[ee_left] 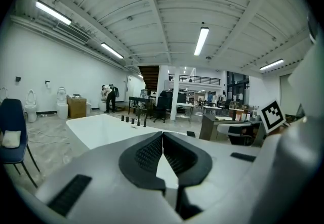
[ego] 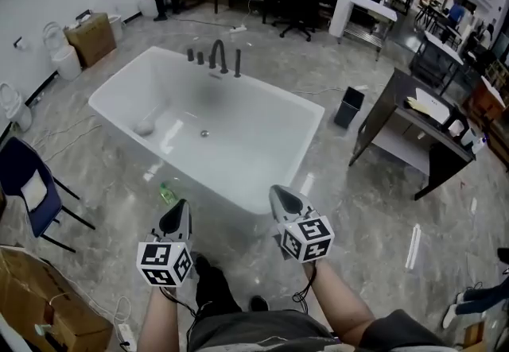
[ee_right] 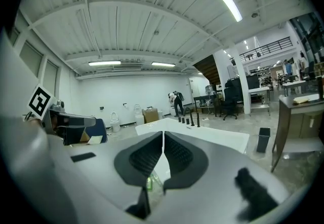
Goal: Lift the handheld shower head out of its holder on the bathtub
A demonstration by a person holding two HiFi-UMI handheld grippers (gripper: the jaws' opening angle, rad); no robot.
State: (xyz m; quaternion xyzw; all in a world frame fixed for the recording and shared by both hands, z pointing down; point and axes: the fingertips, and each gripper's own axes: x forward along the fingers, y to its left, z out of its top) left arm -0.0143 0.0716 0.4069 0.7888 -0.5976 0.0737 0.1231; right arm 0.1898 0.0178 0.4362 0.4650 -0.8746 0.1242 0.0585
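Two forearms enter from the bottom edge of the head view, each carrying a gripper with a marker cube. Left gripper (ego: 180, 206): jaws together at the tips, nothing between them. Right gripper (ego: 278, 192): jaws likewise together, empty. Both point up-frame toward a white bathtub (ego: 274, 93) that fills the centre of the frame, set at an angle on the grey floor. On its far rim stands a row of dark fittings: two short knobs, a curved spout (ego: 217, 55), and at the right end the handheld shower head (ego: 237, 63), upright in its holder, well apart from both grippers. Green bottle (ego: 167, 193) lies on the floor just beside the tub's near wall, above the left gripper. Blue chair (ego: 28, 183) stands at left.
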